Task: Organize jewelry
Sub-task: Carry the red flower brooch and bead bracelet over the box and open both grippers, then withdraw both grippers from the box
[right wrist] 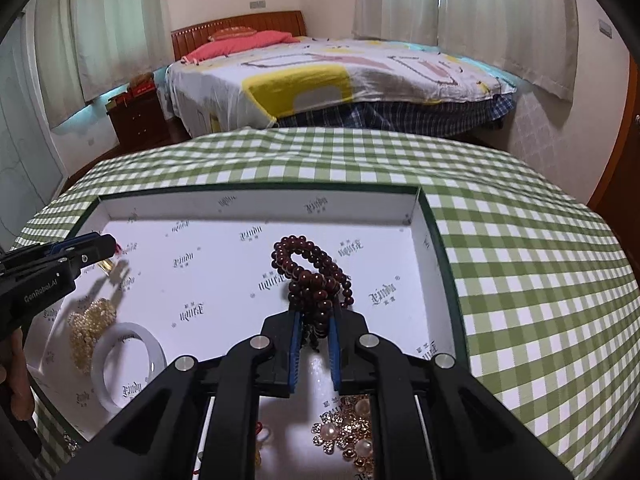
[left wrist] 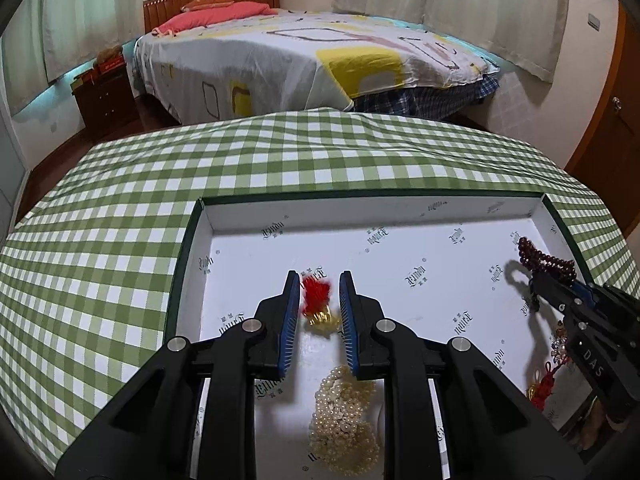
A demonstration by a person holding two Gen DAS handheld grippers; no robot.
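Note:
A white printed box (left wrist: 360,210) lies on the green checked tablecloth. My left gripper (left wrist: 319,292) is open above a red-tasselled gold charm (left wrist: 318,306), which lies between the fingers on the box floor. A pile of cream pearls (left wrist: 346,424) lies just behind it. My right gripper (right wrist: 314,316) is shut on a dark red bead bracelet (right wrist: 310,272) and holds it over the box floor; it also shows in the left wrist view (left wrist: 548,260). A white bangle (right wrist: 128,364), the pearls (right wrist: 90,328) and a gold flower-and-pearl piece (right wrist: 348,428) lie in the box.
The checked table (right wrist: 520,260) stretches around the box (right wrist: 436,240). A bed (left wrist: 312,56) and a dark nightstand (left wrist: 106,96) stand beyond the table. A red knot ornament (left wrist: 540,384) lies in the box's right part.

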